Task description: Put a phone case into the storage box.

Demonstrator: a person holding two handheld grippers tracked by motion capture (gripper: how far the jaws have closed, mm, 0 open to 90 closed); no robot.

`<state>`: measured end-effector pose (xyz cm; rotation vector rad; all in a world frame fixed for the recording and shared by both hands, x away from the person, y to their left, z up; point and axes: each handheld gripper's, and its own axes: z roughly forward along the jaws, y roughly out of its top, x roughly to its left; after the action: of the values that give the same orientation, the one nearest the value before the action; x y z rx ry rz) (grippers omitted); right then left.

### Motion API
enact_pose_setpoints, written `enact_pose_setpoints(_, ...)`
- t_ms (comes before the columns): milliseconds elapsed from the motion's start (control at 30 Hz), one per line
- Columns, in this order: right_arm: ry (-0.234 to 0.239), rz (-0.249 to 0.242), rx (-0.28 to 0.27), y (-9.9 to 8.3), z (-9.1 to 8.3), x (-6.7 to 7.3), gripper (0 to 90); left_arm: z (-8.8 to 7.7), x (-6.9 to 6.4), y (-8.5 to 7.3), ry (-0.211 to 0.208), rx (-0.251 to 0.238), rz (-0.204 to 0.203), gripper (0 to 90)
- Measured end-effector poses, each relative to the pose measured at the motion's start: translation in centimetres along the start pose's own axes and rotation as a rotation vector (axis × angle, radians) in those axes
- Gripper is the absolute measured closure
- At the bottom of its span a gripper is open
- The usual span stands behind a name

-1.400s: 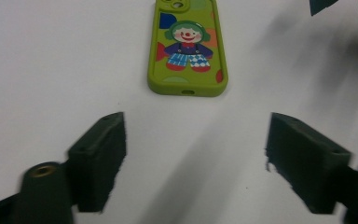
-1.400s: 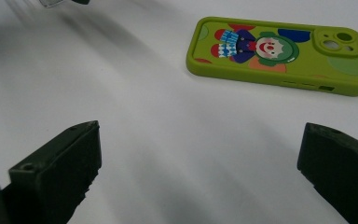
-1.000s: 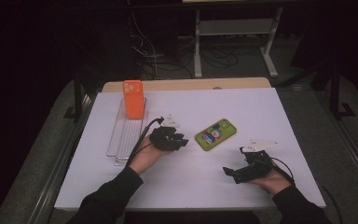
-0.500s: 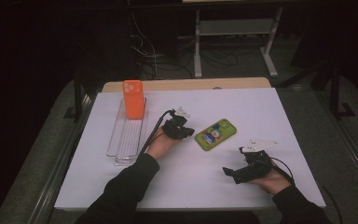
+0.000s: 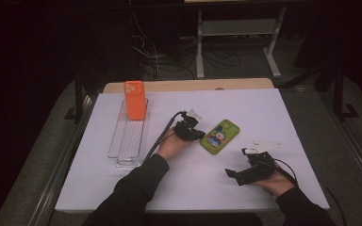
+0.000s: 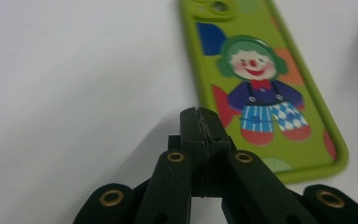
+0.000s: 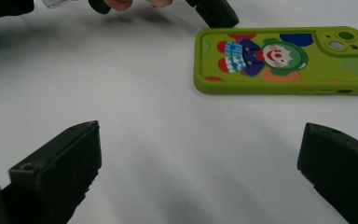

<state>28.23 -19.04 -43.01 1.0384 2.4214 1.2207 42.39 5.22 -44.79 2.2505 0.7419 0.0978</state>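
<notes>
Left tongs [image 5: 199, 135] sit pressed together with nothing between them, tips just beside the near long edge of the green phone case [image 5: 221, 136], which lies flat on the desk [image 5: 264, 108]. Right tongs [image 5: 231, 174] stand wide and empty, well short of the case, bare white surface between. One orange phone case [image 5: 134, 100] stands upright in one clear rack [image 5: 128, 139], beyond the left tongs, apart. Counted: two cases, one rack.

Green phone case [image 7: 284, 60] (clown print) lies flat on the white table [image 7: 144, 121], beyond the right claw's [image 7: 200, 163] wide-apart jaws.
</notes>
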Motion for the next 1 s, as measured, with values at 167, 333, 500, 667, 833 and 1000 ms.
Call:
enact_pose_setpoints(167, 0.0, 0.003, 0.006, 0.0, 0.0, 0.1, 0.0, 0.8, -2.1, 0.4, -0.057, 0.011, 0.037, 89.6)
enact_pose_setpoints(333, 0.002, 0.003, 0.007, 0.0, 0.0, 0.1, 0.0, 1.6, -3.6, 0.8, -0.092, 0.014, 0.047, 89.6)
enact_pose_setpoints(500, 0.002, 0.003, 0.006, 0.0, 0.0, 0.1, 0.0, 2.5, -5.0, 1.4, -0.121, 0.02, 0.062, 89.6)
enact_pose_setpoints(667, 0.007, 0.007, 0.006, 0.0, 0.0, 0.2, 0.0, 3.3, -5.7, 1.9, -0.135, 0.03, 0.095, 89.6)
enact_pose_setpoints(833, 0.008, 0.01, 0.006, 0.0, 0.0, 0.2, 0.0, 3.7, -6.0, 2.2, -0.145, 0.024, 0.092, 89.6)
enact_pose_setpoints(1000, 0.008, 0.009, 0.005, 0.0, -0.1, 0.2, 0.0, 3.3, -6.0, 2.0, -0.161, 0.02, 0.085, 86.2)
